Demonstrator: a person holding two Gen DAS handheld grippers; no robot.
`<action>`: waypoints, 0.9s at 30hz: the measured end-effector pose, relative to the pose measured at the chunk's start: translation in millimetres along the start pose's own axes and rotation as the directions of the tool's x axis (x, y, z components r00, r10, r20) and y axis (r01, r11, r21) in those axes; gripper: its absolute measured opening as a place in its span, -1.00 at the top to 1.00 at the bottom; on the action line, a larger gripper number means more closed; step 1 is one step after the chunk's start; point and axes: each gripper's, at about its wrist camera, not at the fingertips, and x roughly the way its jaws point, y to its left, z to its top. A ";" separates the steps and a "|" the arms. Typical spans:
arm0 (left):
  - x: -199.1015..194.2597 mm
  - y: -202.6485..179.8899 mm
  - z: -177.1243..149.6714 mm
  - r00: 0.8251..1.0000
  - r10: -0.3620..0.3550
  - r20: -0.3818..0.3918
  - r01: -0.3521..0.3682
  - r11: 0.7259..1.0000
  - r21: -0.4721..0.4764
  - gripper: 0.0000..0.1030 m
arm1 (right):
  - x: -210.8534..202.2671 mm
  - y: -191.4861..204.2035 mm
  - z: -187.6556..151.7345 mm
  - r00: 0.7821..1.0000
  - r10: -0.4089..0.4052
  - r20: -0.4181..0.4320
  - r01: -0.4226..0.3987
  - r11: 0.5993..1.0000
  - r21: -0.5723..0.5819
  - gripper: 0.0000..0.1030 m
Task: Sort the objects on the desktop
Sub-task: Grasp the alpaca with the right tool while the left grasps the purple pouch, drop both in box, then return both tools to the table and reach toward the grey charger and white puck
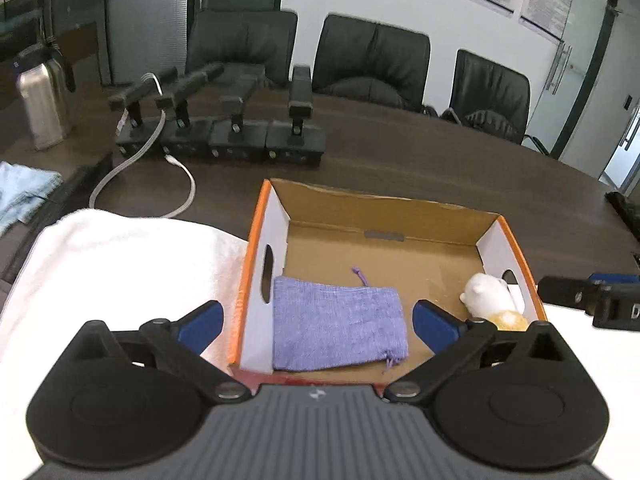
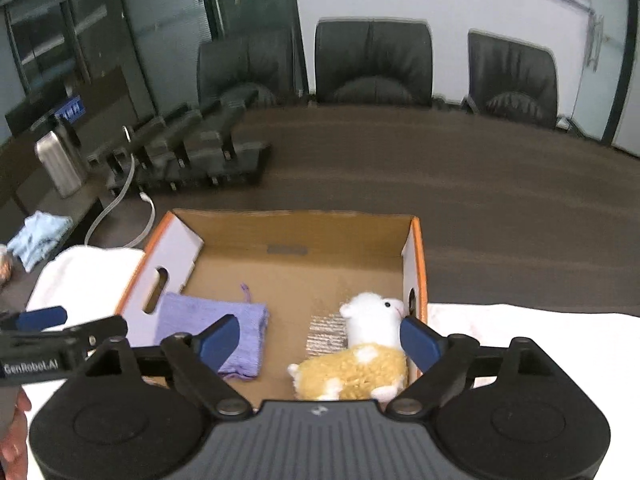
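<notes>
An open cardboard box (image 1: 384, 204) (image 2: 296, 216) with orange edges stands on a white towel (image 1: 120, 256) (image 2: 88, 276). Inside, a purple drawstring pouch (image 1: 338, 326) (image 2: 180, 320) lies flat at the left. A white and tan plush alpaca (image 2: 360, 356) (image 1: 490, 296) lies at the right wall. My left gripper (image 1: 318, 322) hangs open above the pouch, apart from it. My right gripper (image 2: 320, 340) is open above the alpaca, which lies loose on the box floor below the blue pads. The left gripper (image 2: 40, 320) also shows at the left edge of the right wrist view.
Behind the box, on the dark wooden table (image 1: 440, 160), stands a row of black docks (image 1: 224, 140) with a white cable (image 1: 140, 160). A steel bottle (image 1: 40, 104) and a light blue cloth (image 1: 24, 196) sit at the left. Black office chairs (image 1: 372, 64) line the far side.
</notes>
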 end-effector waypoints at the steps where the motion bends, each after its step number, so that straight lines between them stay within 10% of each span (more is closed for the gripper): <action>1: -8.9 -1.5 -5.6 1.000 0.002 0.023 -0.002 1.000 0.008 -1.00 | -10.0 2.2 -5.2 1.000 -0.004 0.029 0.004 1.000 0.003 -0.72; 14: -84.4 -14.1 -134.5 0.969 0.014 0.245 -0.048 0.990 0.132 -1.00 | -61.3 31.0 -144.5 0.977 0.045 0.207 -0.037 0.998 -0.046 -0.77; 27: -111.6 8.8 -268.3 0.969 0.009 0.248 -0.033 0.995 0.092 -1.00 | -95.0 36.8 -295.3 0.964 0.075 0.256 -0.077 0.997 -0.002 -0.88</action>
